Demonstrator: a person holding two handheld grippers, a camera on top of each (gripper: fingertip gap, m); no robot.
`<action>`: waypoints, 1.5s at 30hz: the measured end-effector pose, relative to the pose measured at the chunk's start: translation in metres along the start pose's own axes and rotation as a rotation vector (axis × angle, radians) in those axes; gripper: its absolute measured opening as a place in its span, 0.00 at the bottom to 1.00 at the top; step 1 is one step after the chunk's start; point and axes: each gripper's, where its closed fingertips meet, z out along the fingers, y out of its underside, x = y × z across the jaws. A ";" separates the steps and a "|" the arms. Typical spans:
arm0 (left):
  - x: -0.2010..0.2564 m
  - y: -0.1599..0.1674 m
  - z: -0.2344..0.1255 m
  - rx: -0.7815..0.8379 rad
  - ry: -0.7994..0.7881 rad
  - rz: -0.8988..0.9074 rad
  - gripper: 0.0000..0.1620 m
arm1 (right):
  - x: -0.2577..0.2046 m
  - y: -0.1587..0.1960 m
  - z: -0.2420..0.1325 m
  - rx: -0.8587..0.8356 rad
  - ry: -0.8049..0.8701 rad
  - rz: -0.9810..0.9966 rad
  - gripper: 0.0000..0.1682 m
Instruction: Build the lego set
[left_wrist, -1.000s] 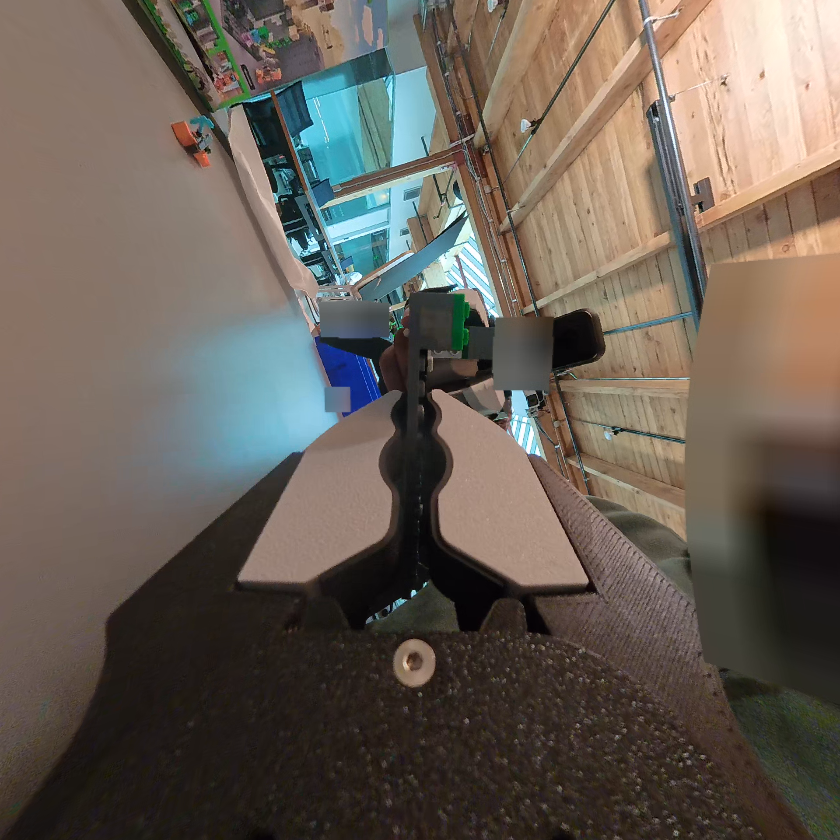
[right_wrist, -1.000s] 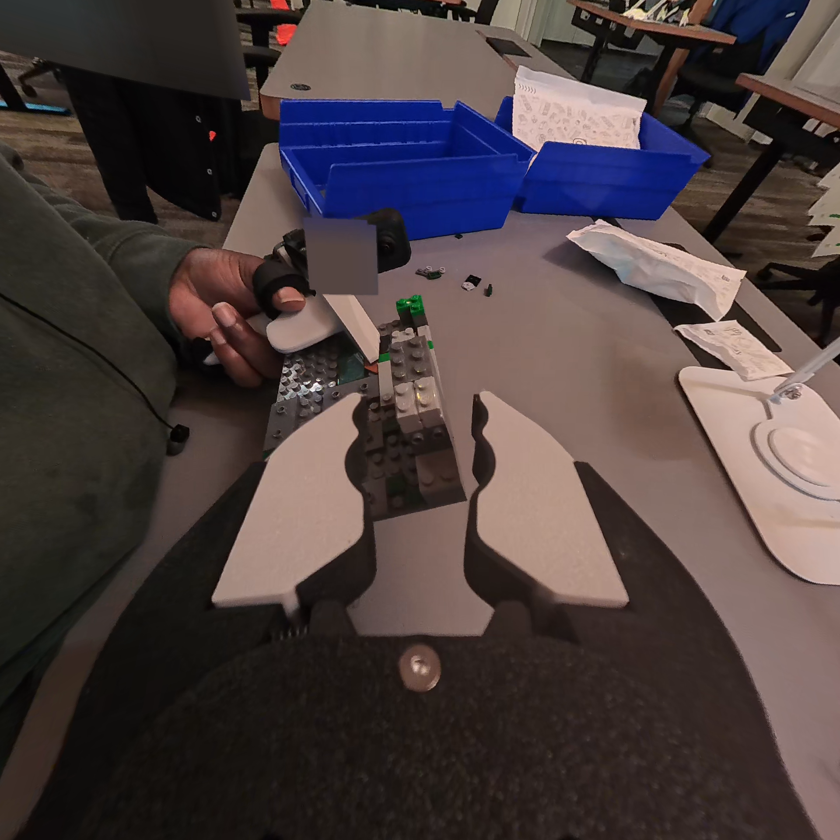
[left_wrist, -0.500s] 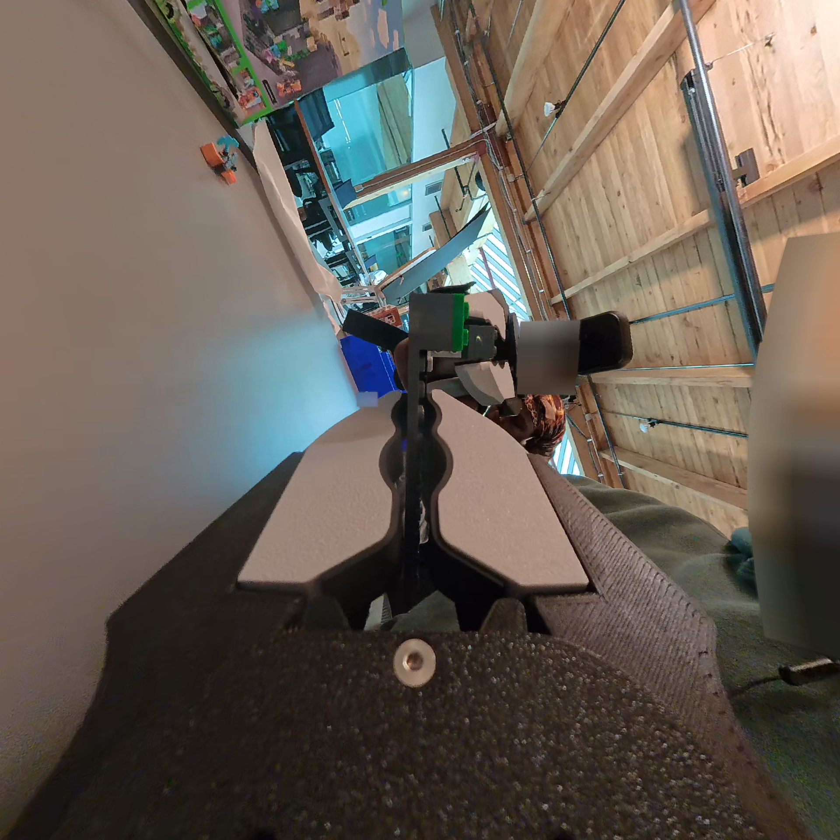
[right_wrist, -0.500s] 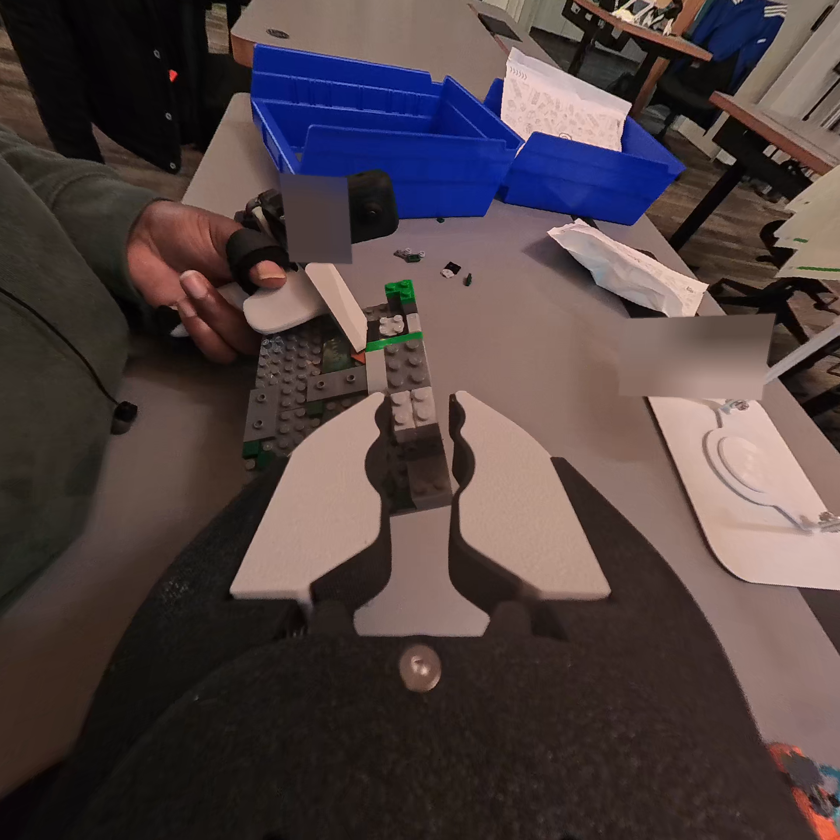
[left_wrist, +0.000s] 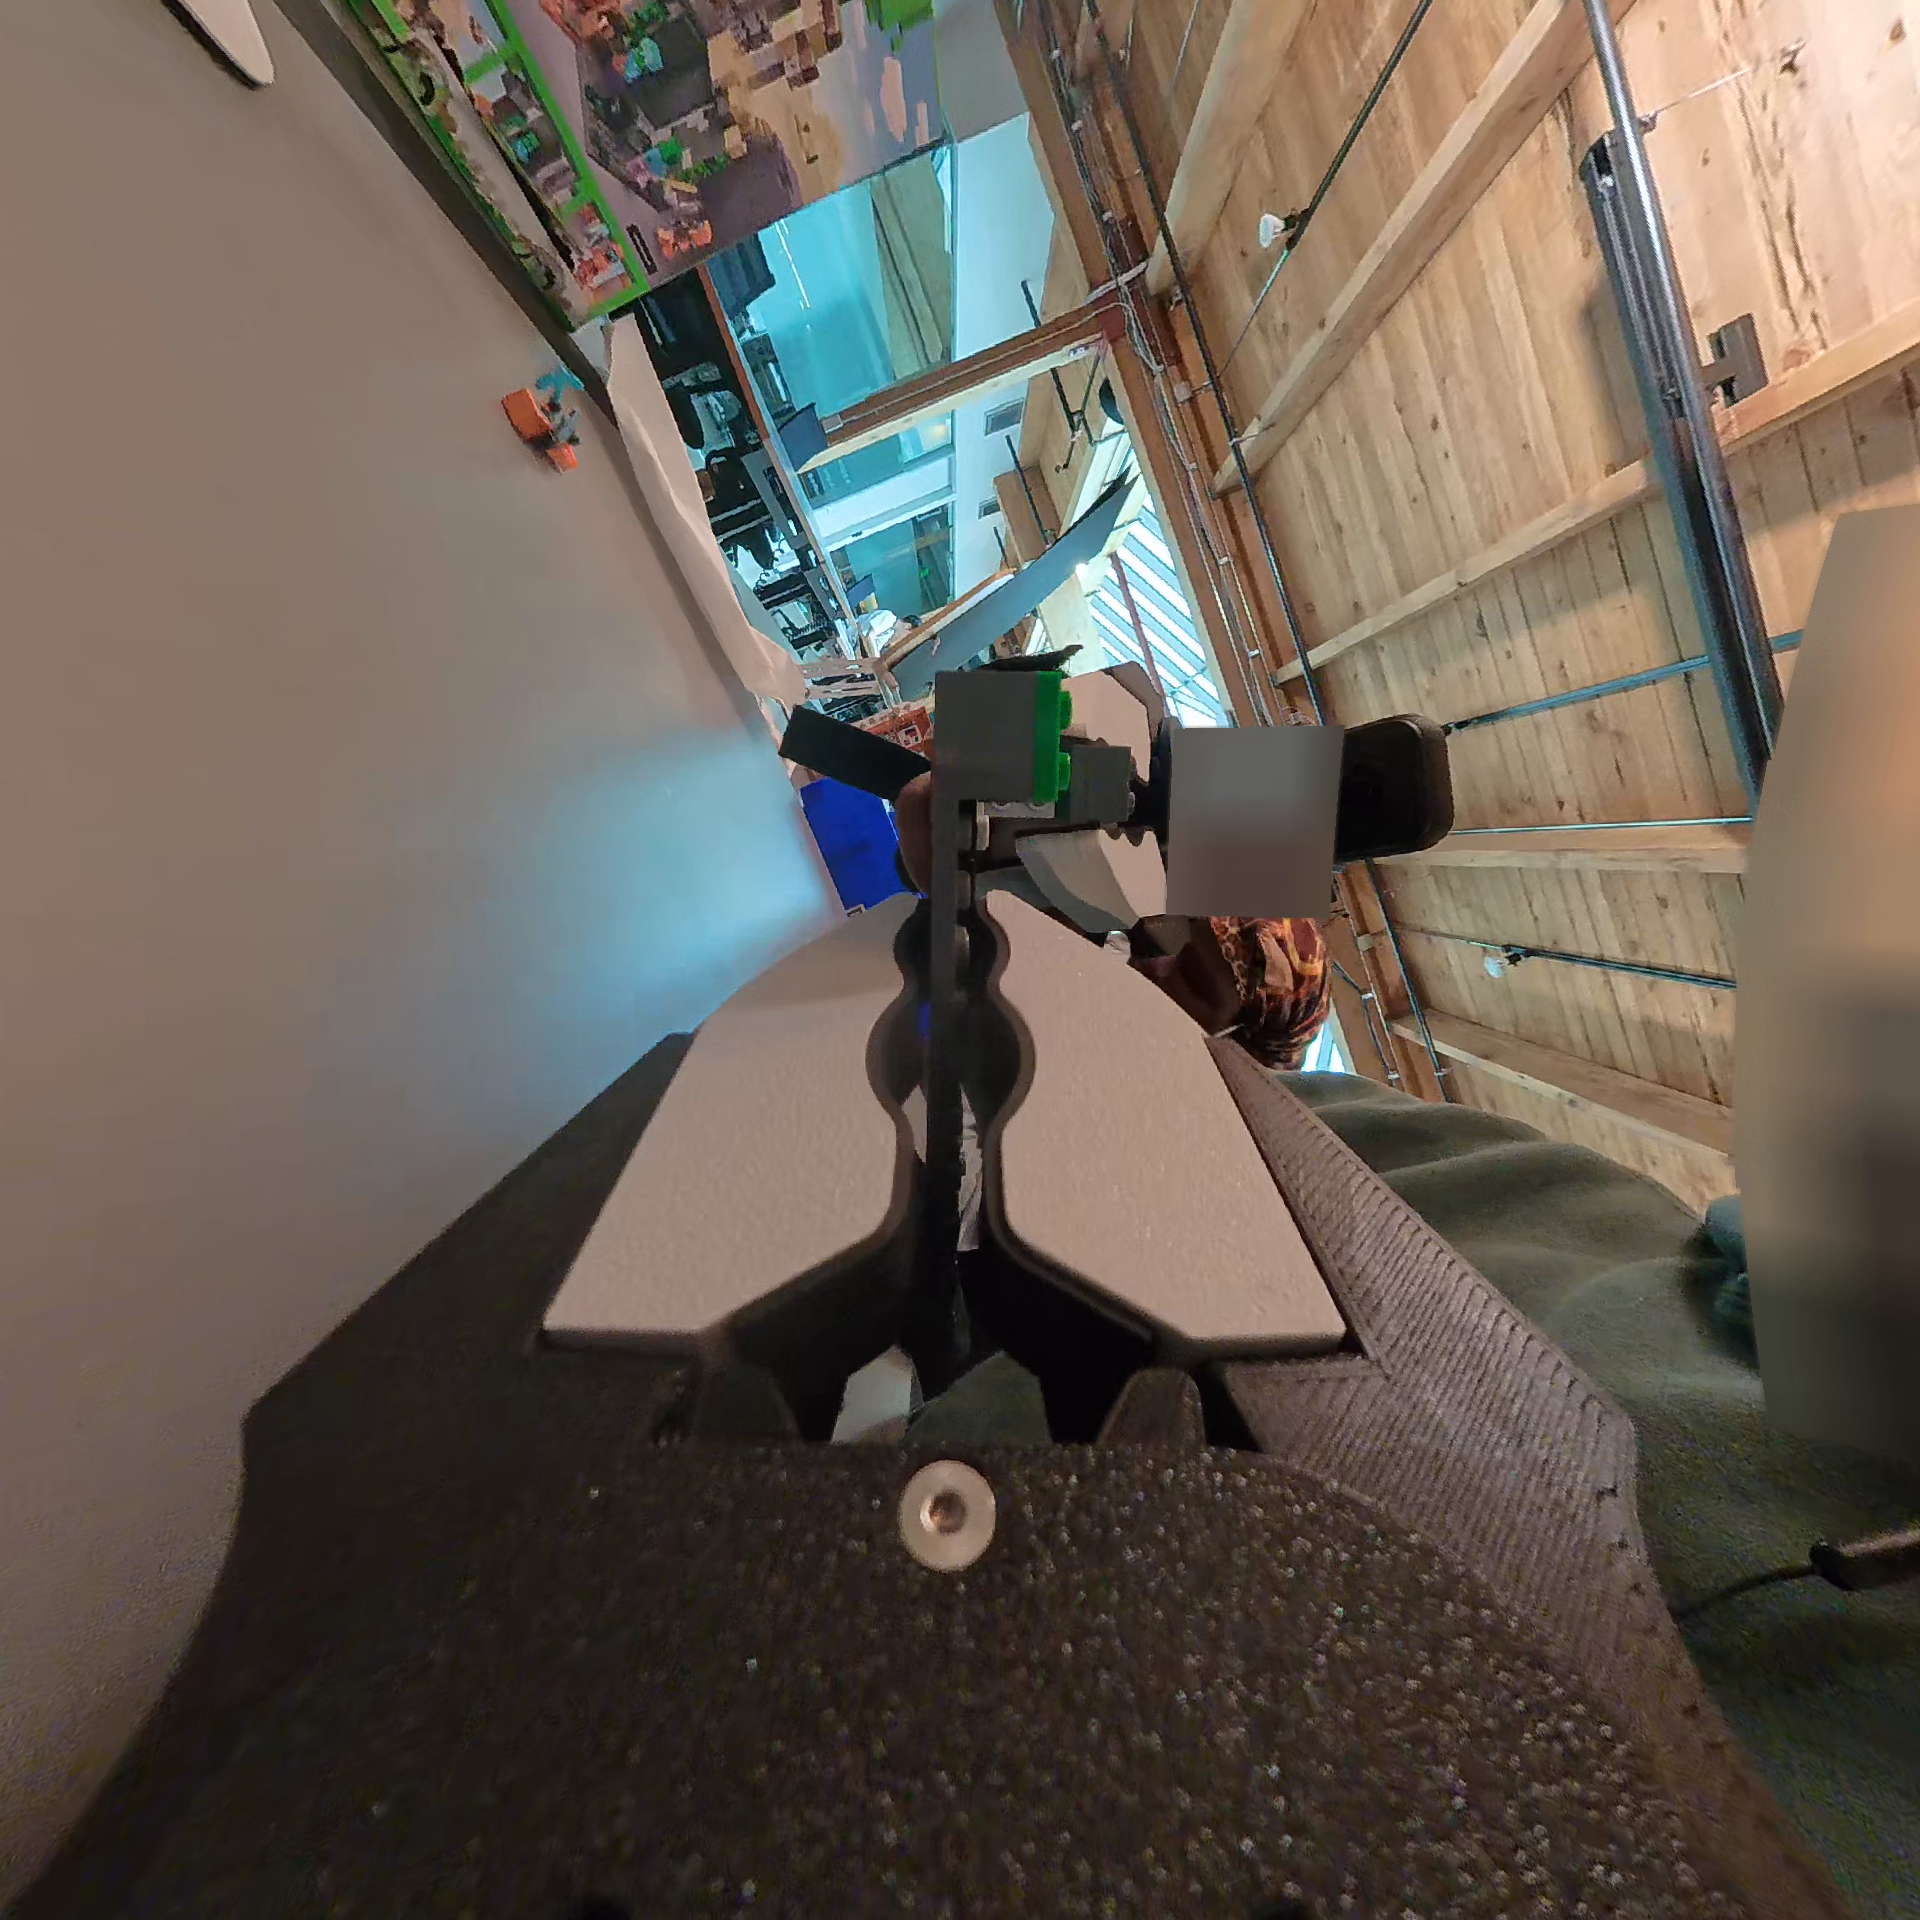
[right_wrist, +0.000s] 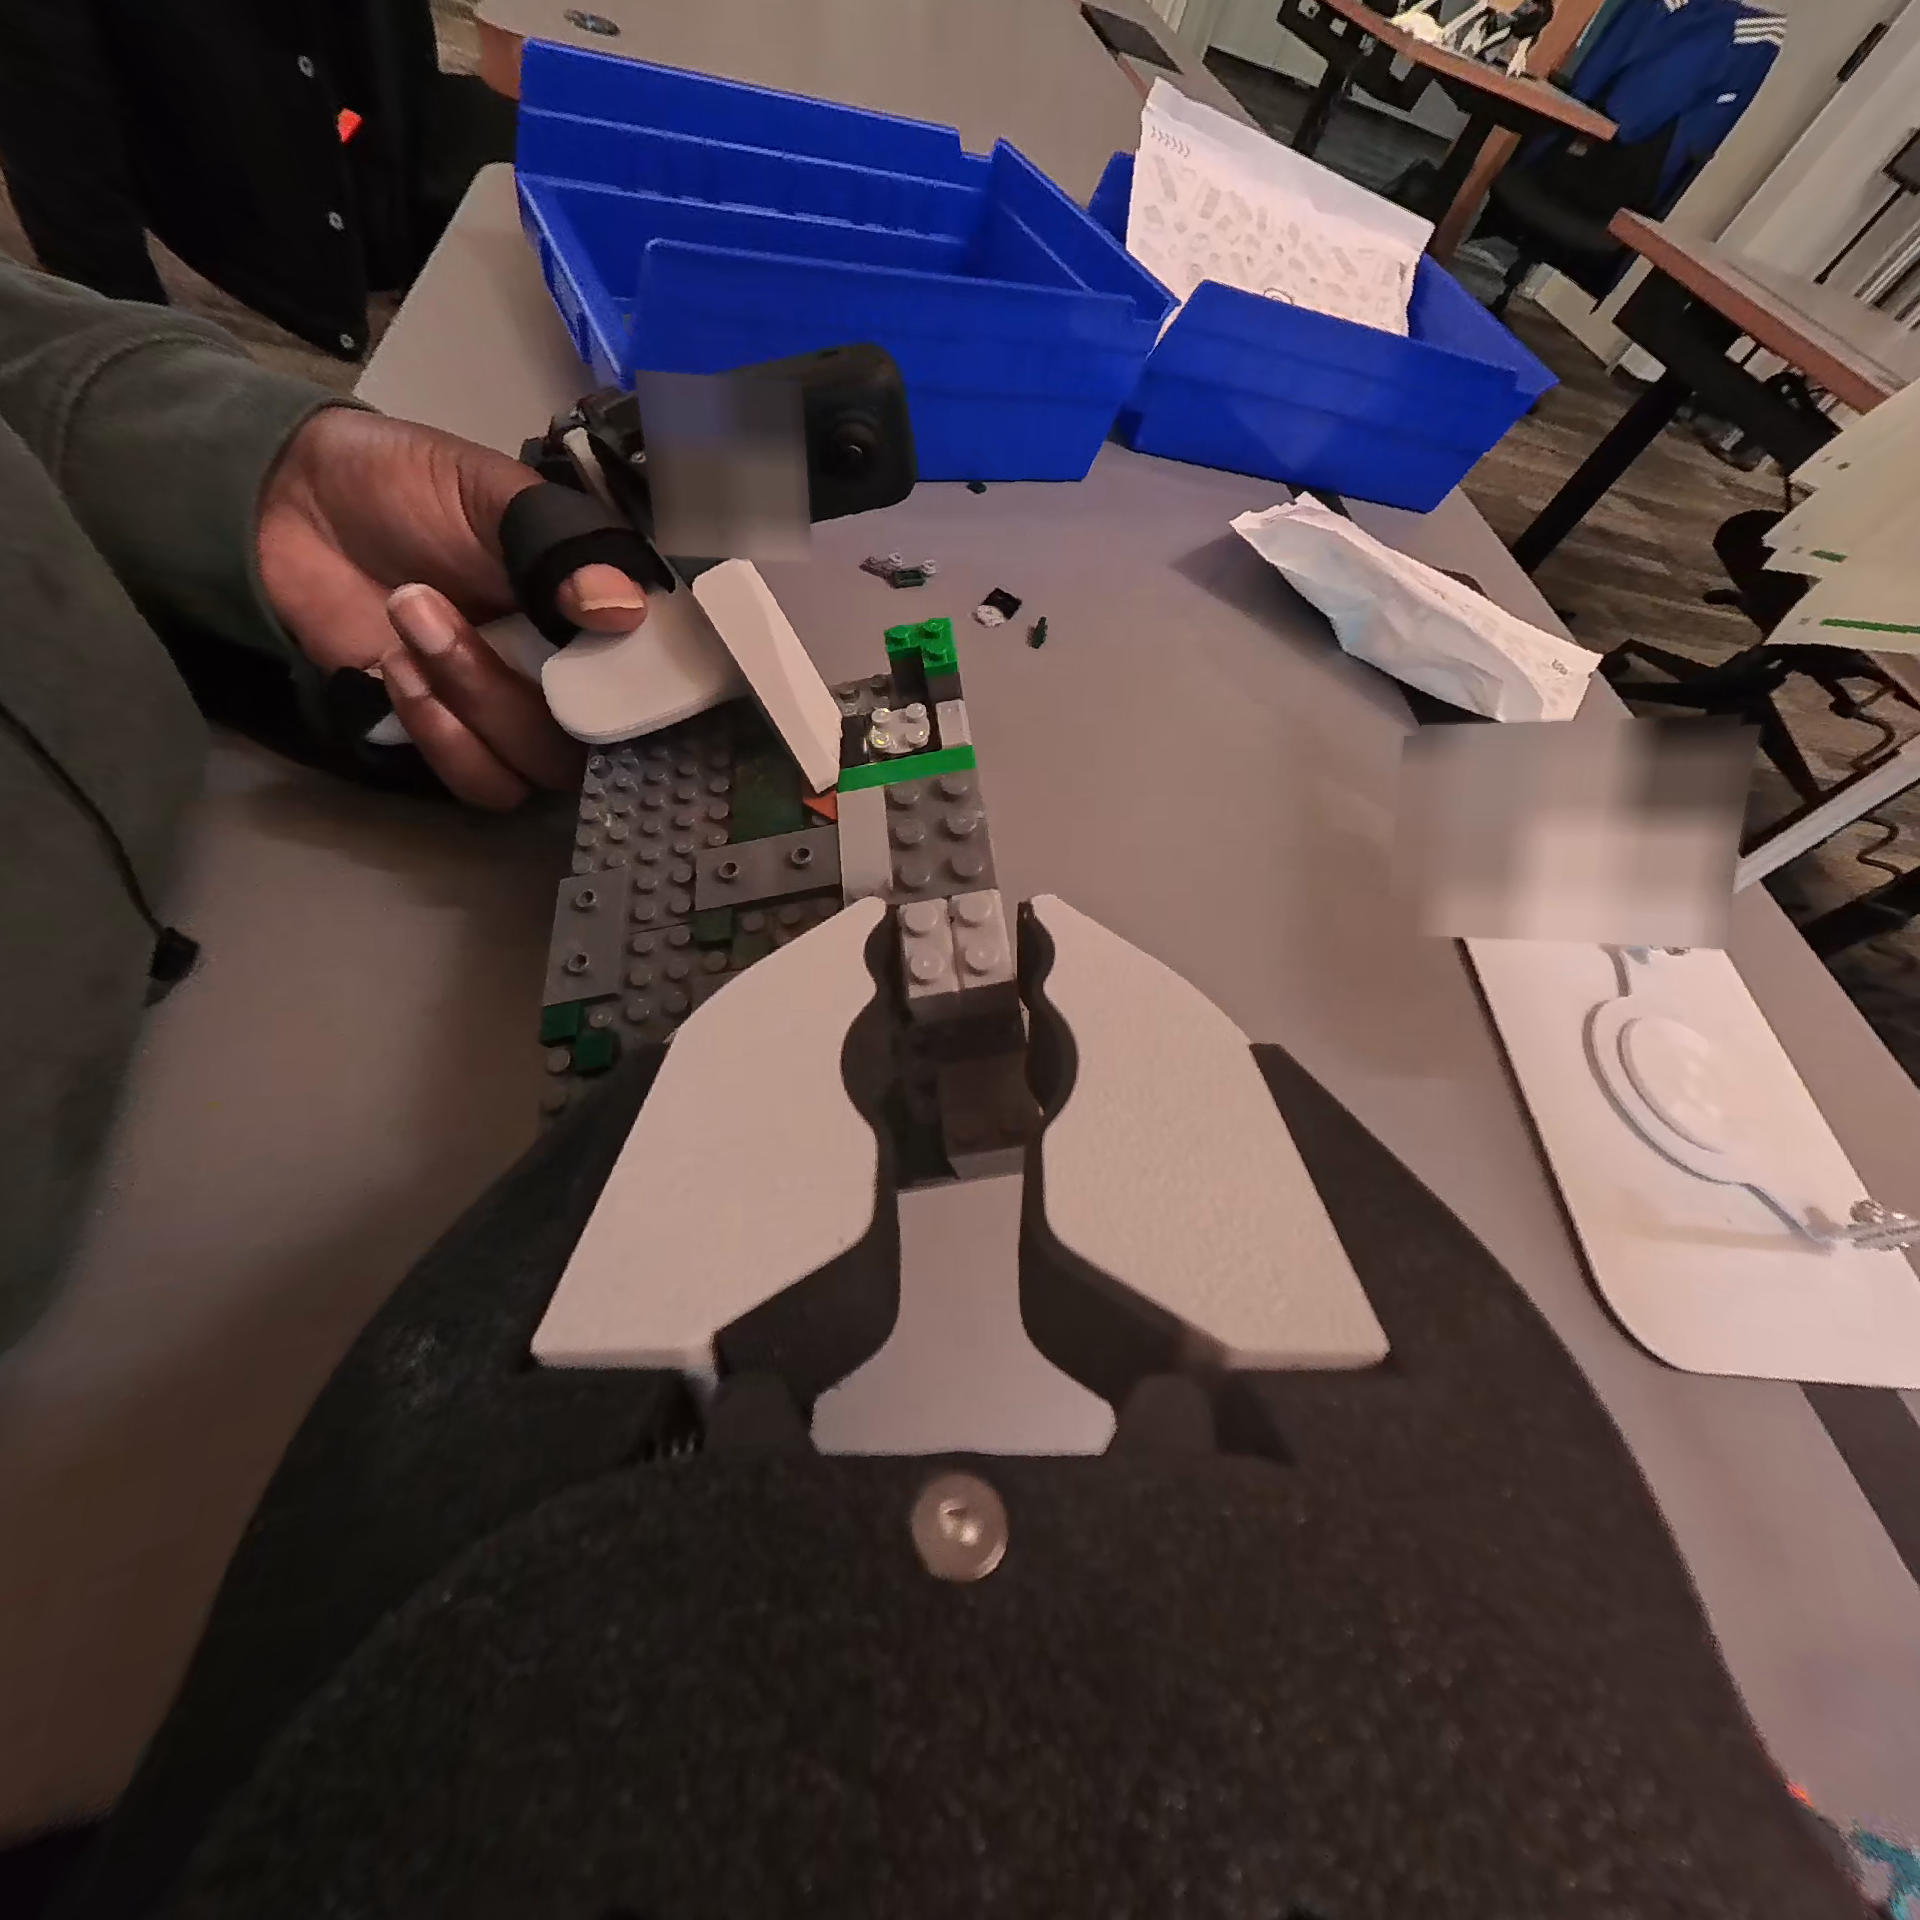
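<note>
A dark grey Lego baseplate (right_wrist: 644, 821) lies on the grey table with a partial build on it. A grey brick wall (right_wrist: 956, 940) runs along its right side, with green bricks (right_wrist: 920, 644) at the far end. My right gripper (right_wrist: 956, 912) is closed around the near end of that wall, one finger on each side. My left gripper (right_wrist: 792, 743), held in a hand, is turned sideways at the plate's far left. In the left wrist view my left gripper (left_wrist: 951, 914) is shut on the plate's thin edge (left_wrist: 948, 1091), and the green bricks (left_wrist: 1049, 738) show beyond it.
Two blue bins (right_wrist: 831, 281) (right_wrist: 1330, 384) stand at the back, one holding a white bag. Another white bag (right_wrist: 1413, 623) and a white pad (right_wrist: 1714, 1143) lie to the right. Small loose pieces (right_wrist: 997, 608) lie behind the build. A small orange figure (left_wrist: 535, 416) stands by the set box (left_wrist: 675, 135). The gap from one gripper's tips to the other's is roughly 6 cm.
My right gripper has moved forward over the build and its fingers have narrowed from wide open to closed around the grey wall. My left gripper has kept its hold on the plate.
</note>
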 end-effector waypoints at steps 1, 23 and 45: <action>-0.001 -0.002 -0.001 0.001 -0.002 0.001 0.04 | 0.001 0.000 0.001 0.001 0.003 -0.001 0.12; -0.013 -0.010 -0.008 0.021 0.004 -0.032 0.04 | 0.009 0.006 0.019 0.010 -0.018 0.006 0.12; -0.008 -0.007 -0.006 0.008 0.007 0.029 0.06 | 0.007 0.010 0.013 0.024 -0.039 0.042 0.11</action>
